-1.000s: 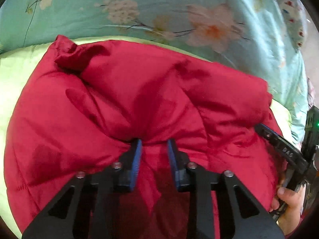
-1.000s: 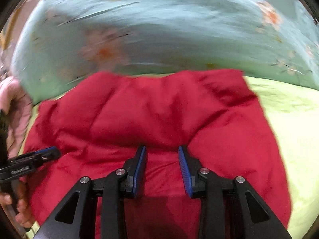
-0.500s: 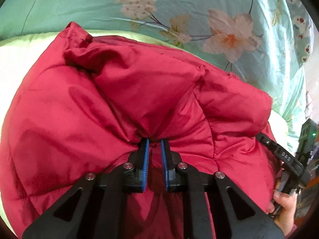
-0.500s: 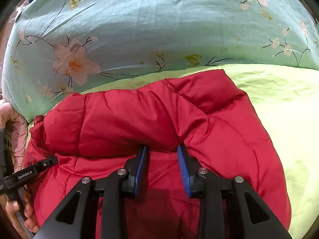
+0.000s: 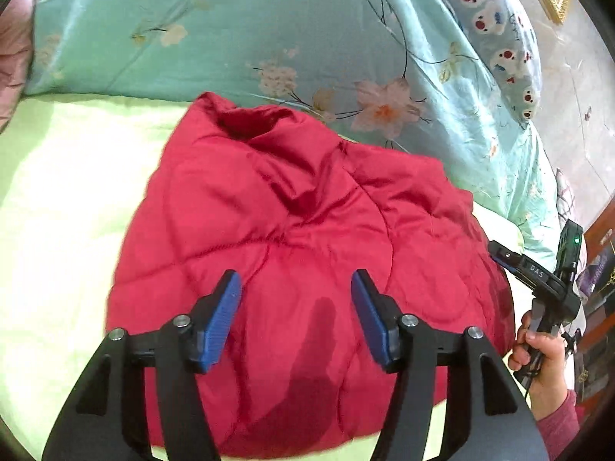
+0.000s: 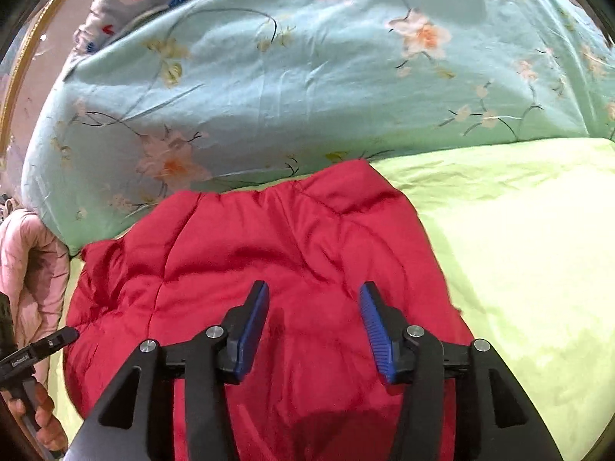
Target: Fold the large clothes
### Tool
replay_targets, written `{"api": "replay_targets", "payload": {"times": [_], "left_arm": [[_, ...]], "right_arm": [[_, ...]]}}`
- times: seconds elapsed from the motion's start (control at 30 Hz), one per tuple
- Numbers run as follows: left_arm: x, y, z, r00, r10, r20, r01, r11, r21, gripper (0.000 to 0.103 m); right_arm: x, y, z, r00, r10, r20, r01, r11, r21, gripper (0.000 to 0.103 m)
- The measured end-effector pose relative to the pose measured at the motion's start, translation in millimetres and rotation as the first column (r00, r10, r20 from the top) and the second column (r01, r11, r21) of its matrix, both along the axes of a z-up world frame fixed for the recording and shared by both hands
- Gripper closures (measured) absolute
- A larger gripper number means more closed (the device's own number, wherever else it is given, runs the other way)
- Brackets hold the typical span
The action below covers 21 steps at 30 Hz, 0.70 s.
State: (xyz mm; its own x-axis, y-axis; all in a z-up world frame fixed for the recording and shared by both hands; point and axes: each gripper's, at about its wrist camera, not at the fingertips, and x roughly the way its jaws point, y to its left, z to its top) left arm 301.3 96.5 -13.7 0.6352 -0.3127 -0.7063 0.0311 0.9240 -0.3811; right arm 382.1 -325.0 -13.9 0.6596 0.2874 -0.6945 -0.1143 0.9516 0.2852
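One puffy red quilted jacket lies folded in a heap on the lime-green bed sheet, its far edge against the teal floral duvet. Left gripper: jaws opening, fairly wide, nothing pinched; the jacket lies beyond and under them. Right gripper: jaws opening likewise, above the jacket's near part, pads clear of the fabric.
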Motion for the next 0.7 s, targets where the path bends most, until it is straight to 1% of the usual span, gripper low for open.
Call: {"api": "replay_targets", "payload": {"times": [0.07, 0.13, 0.2, 0.3, 0.33, 0.43, 0.47, 0.5, 0.53, 0.57, 0.6, 0.7], "left_arm": [[-15, 6, 2, 1.000, 0.007, 0.008, -0.007, 1.000, 0.008, 0.044], [-18, 10, 3, 1.000, 0.028, 0.013, -0.029, 0.999, 0.027, 0.044], [-28, 22, 3, 0.999, 0.047, 0.020, -0.048, 0.998, 0.035, 0.044], [-32, 33, -1, 0.997, 0.069, 0.014, -0.070, 0.997, 0.042, 0.037], [-34, 37, -3, 0.997, 0.077, 0.010, -0.077, 0.996, 0.043, 0.036], [-35, 49, -10, 0.996, 0.090, -0.008, -0.090, 0.996, 0.013, 0.036], [-36, 52, -13, 0.996, 0.092, -0.015, -0.092, 0.996, 0.002, 0.035], [-37, 55, -15, 0.995, 0.095, -0.018, -0.095, 0.995, -0.010, 0.033], [-37, 58, -18, 0.995, 0.097, -0.019, -0.098, 0.995, -0.025, 0.025], [-38, 62, -20, 0.995, 0.097, -0.021, -0.098, 0.994, -0.043, 0.021], [-38, 64, -22, 0.995, 0.095, -0.022, -0.097, 0.994, -0.055, 0.019], [-36, 66, -27, 0.997, 0.073, -0.035, -0.076, 0.993, -0.086, 0.019]], "right_arm": [[-14, -9, 3, 1.000, -0.002, 0.004, 0.002, 1.000, 0.001, 0.052], [-25, -14, 7, 1.000, 0.004, 0.009, -0.004, 1.000, 0.004, 0.050], [-34, -19, 7, 1.000, 0.003, 0.012, -0.003, 1.000, 0.007, 0.041], [-51, -32, 8, 1.000, -0.001, 0.014, 0.001, 1.000, 0.008, 0.041], [-55, -36, 7, 1.000, -0.004, 0.012, 0.004, 1.000, 0.008, 0.041], [-68, -52, 6, 1.000, -0.021, 0.001, 0.021, 1.000, 0.018, 0.039], [-69, -55, 4, 1.000, -0.027, -0.005, 0.027, 0.999, 0.026, 0.036], [-71, -60, 2, 0.999, -0.034, -0.012, 0.035, 0.999, 0.034, 0.031], [-73, -65, 0, 0.999, -0.039, -0.018, 0.039, 0.998, 0.040, 0.028], [-74, -69, -3, 0.999, -0.044, -0.028, 0.045, 0.998, 0.046, 0.021], [-74, -74, -6, 0.998, -0.047, -0.038, 0.049, 0.997, 0.053, 0.016], [-73, -84, -15, 0.996, -0.045, -0.071, 0.051, 0.995, 0.087, 0.016]]}}
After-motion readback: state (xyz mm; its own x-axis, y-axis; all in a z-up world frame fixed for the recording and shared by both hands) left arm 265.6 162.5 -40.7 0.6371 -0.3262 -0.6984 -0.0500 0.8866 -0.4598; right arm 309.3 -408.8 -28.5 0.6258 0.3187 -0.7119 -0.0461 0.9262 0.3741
